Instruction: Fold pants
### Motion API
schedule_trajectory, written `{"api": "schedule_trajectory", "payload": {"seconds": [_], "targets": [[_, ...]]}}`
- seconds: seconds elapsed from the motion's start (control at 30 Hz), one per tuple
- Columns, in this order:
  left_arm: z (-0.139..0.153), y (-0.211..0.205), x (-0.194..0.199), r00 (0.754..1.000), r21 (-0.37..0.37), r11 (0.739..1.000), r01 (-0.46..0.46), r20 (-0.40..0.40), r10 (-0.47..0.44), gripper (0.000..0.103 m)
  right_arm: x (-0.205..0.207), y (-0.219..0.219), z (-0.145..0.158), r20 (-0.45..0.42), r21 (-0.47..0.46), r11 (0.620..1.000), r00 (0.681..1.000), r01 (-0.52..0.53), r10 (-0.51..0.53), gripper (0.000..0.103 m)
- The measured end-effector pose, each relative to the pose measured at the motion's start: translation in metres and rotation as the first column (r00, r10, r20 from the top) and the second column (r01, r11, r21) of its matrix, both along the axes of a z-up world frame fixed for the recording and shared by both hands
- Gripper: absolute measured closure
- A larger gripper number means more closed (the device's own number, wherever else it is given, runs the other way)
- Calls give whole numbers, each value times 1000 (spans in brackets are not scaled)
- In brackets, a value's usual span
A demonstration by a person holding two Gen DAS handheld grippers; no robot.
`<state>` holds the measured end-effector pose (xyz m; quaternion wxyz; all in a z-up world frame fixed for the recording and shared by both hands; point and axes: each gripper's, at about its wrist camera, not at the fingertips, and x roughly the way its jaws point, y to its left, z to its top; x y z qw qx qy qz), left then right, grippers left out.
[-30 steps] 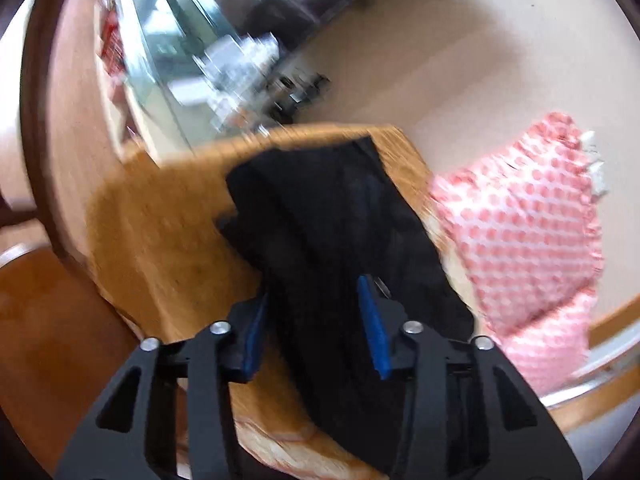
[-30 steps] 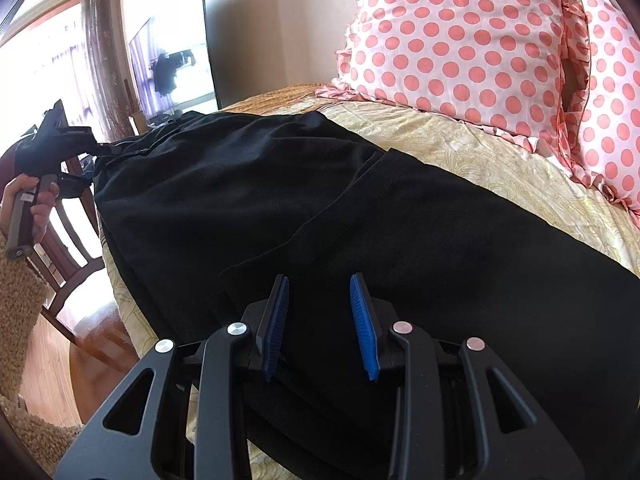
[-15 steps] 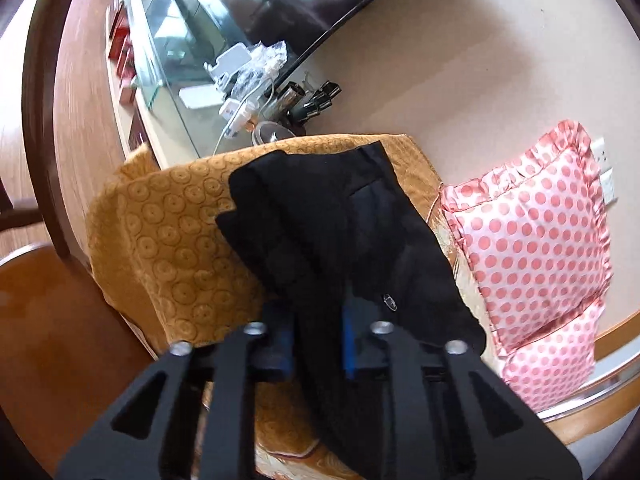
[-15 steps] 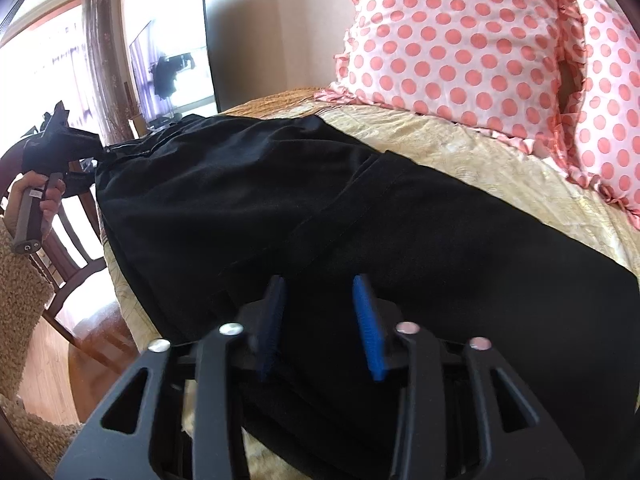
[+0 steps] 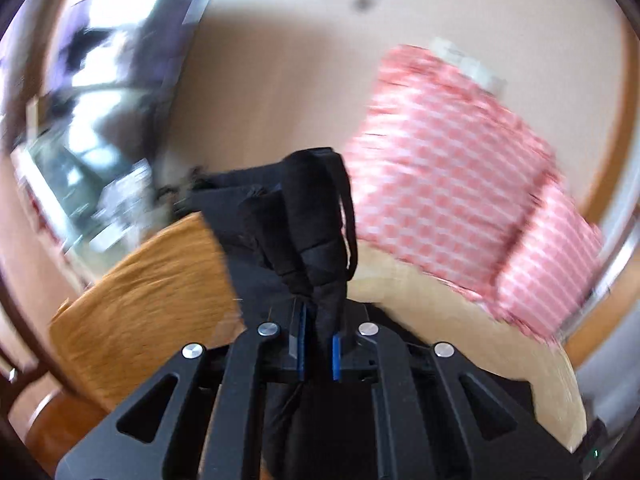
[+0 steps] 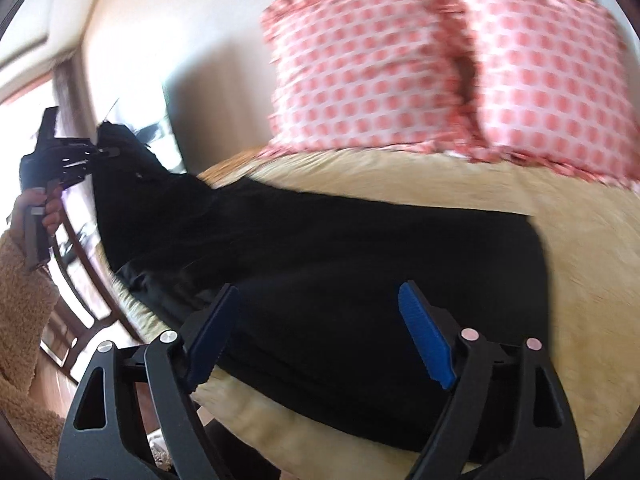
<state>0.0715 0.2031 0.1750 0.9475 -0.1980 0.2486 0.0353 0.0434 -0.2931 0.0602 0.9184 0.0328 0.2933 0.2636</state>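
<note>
A: How does the left gripper (image 5: pixel 316 344) stand?

B: Its blue pads are clamped on a bunched end of the black pants (image 5: pixel 308 232). The fabric rises ahead of the fingertips in a thick fold, lifted off the bed (image 5: pixel 460 332). The view is blurred.

A: And the right gripper (image 6: pixel 320 336)?

B: Its jaws stand wide apart and are opening. The pants (image 6: pixel 340 264) lie flat just ahead of and beneath the fingertips, and the pads do not press on the cloth.

A: Where do the pants run from there?

B: Away from the right gripper and to its left, across the pale yellow bedspread (image 6: pixel 580 260), up to the left gripper (image 6: pixel 86 156), which a hand (image 6: pixel 30 216) in a fuzzy tan sleeve (image 6: pixel 20 300) holds raised.

A: What lies beyond?

B: Two pink polka-dot pillows (image 6: pixel 380 60) against the wall, far ahead of the right gripper. Left of the left gripper is an orange patterned cover (image 5: pixel 144 300).
</note>
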Motion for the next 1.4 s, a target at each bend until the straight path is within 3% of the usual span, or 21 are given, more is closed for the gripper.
{"api": "schedule_trajectory", "payload": {"seconds": [0.13, 0.27, 0.37, 0.47, 0.5, 0.57, 0.67, 0.77, 0.83, 0.87, 0.93, 1.0, 1.1, 1.2, 1.3, 1.4], "targets": [[25, -85, 23, 982, 56, 980, 189, 15, -190, 95, -3, -39, -2, -9, 43, 995, 996, 91, -91, 19], [23, -175, 37, 926, 91, 922, 376, 4, -378, 95, -11, -76, -4, -26, 90, 980, 984, 179, -178, 19], [-1, -241, 41, 862, 75, 859, 506, -21, -506, 95, -17, -97, -9, -38, 91, 968, 972, 233, -230, 19], [-45, -296, 39, 779, 36, 781, 623, -114, -616, 95, -20, -113, -15, -59, 89, 958, 961, 274, -270, 19], [-66, -314, 40, 739, 11, 750, 662, -177, -650, 95, -21, -118, -18, -67, 90, 954, 958, 285, -279, 19], [-94, -331, 38, 698, -13, 720, 694, -236, -676, 95, -21, -126, -21, -82, 89, 948, 951, 306, -299, 19], [-99, -337, 33, 706, 29, 721, 692, -233, -669, 95, -20, -133, -25, -91, 89, 944, 946, 318, -310, 19], [-75, -327, 40, 738, 5, 748, 664, -165, -654, 95, -18, -134, -24, -88, 93, 943, 946, 320, -313, 19], [-55, -332, 34, 752, 35, 753, 657, -99, -652, 95, -19, -134, -24, -81, 101, 943, 947, 318, -311, 19], [-51, -335, 26, 746, 46, 745, 665, -77, -661, 95, -19, -134, -23, -76, 102, 942, 947, 319, -313, 19], [-56, -350, 15, 713, 67, 710, 701, -80, -697, 95, -19, -134, -24, -77, 97, 941, 945, 325, -319, 19], [-78, -370, 13, 675, 97, 669, 737, -152, -722, 95, -19, -135, -26, -88, 87, 938, 940, 336, -329, 19], [-111, -379, 9, 636, 69, 638, 767, -216, -741, 94, -22, -140, -26, -89, 79, 932, 934, 354, -347, 19], [-122, -383, 3, 638, 108, 631, 768, -213, -740, 94, -24, -145, -24, -76, 70, 925, 926, 374, -369, 19], [-129, -383, 5, 627, 96, 622, 777, -209, -750, 93, -24, -149, -16, -54, 79, 915, 919, 395, -391, 19], [-125, -382, -2, 629, 152, 611, 777, -198, -752, 83, -27, -150, -5, -17, 78, 911, 914, 405, -405, 19]]}}
